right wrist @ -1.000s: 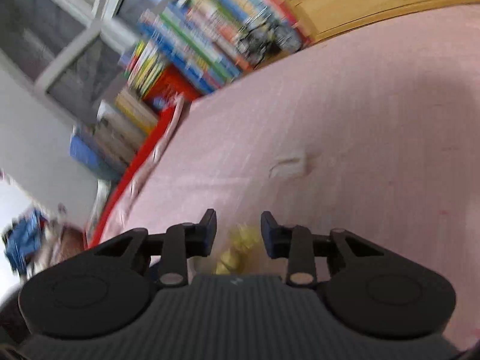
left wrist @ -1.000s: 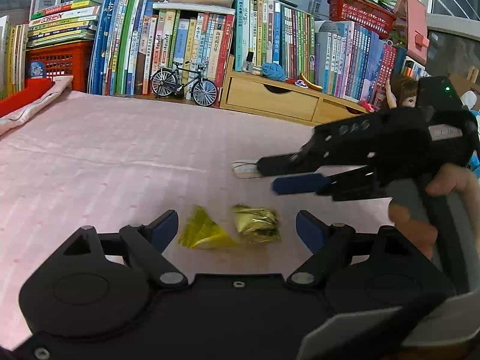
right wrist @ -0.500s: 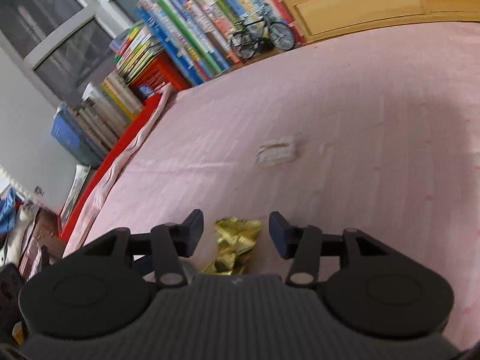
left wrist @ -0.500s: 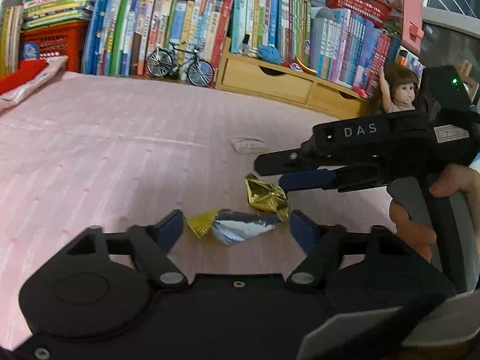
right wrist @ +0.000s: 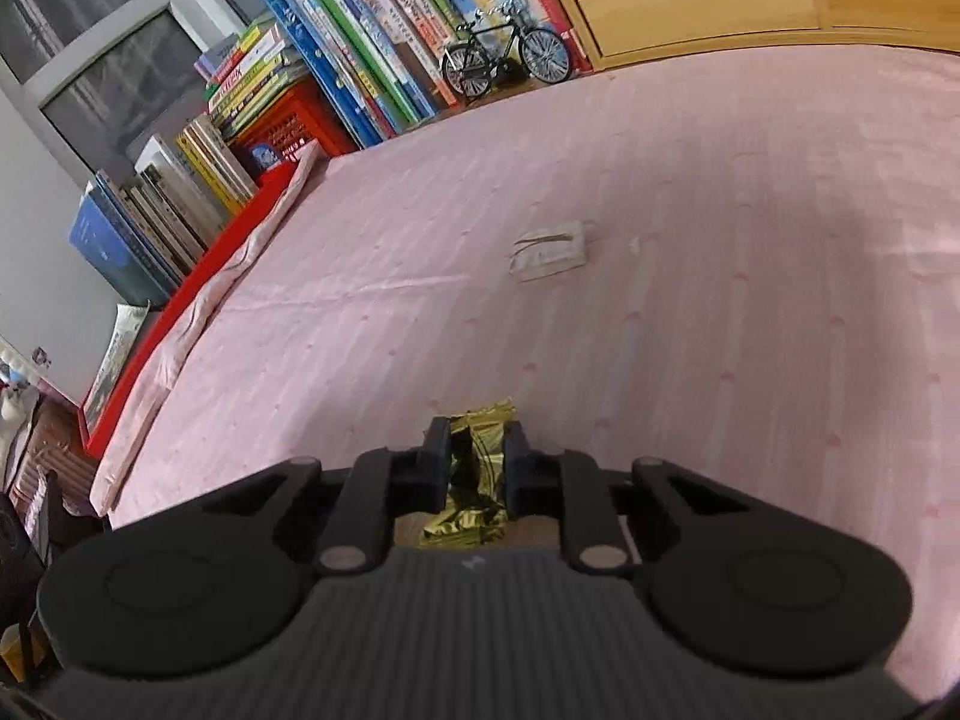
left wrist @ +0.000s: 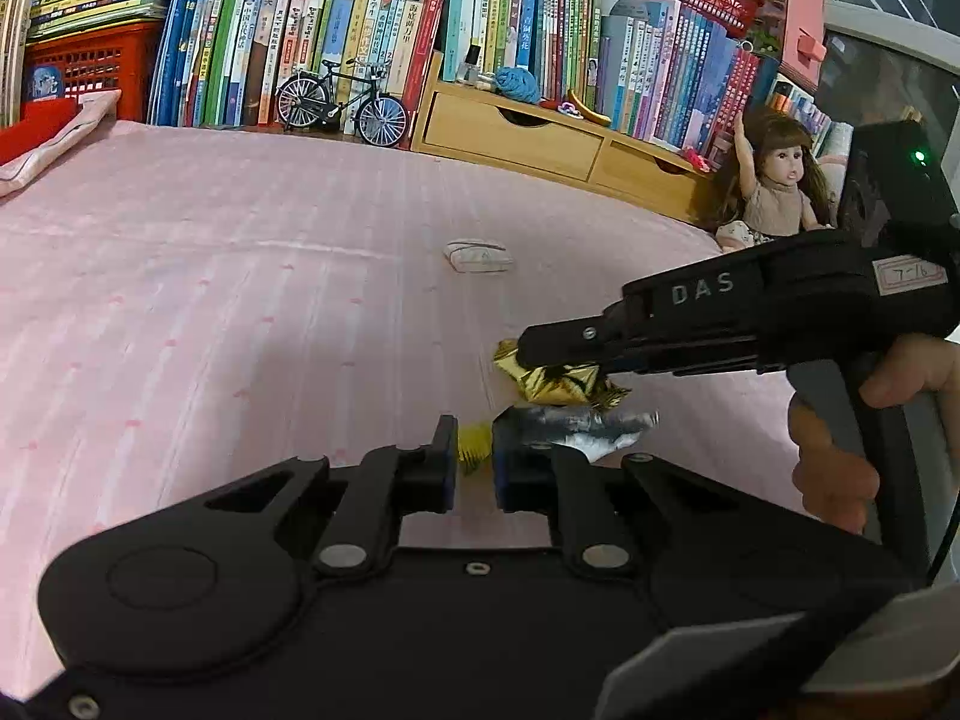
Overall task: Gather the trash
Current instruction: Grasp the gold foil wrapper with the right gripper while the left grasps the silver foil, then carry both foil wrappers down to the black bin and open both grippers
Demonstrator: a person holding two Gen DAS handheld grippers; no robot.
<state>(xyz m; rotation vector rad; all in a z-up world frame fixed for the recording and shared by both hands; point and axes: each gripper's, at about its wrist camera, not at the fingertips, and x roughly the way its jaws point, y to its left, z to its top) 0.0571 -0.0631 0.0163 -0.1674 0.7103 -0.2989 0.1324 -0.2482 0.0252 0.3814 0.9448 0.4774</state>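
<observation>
Looking through the left wrist, my left gripper has just closed on the yellow-and-silver crinkled foil wrapper lying on the pink bedsheet; through the right wrist, my right gripper has just clamped the crumpled gold foil wrapper above that sheet

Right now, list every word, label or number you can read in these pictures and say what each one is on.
"DAS": raised letters on the side of the right claw body.
"7-16", handwritten, last digit uncertain: white sticker on that same body.
Book spines on the shelf: printed titles, too small to read.
White packet on the pink cloth: markings unreadable.
</observation>
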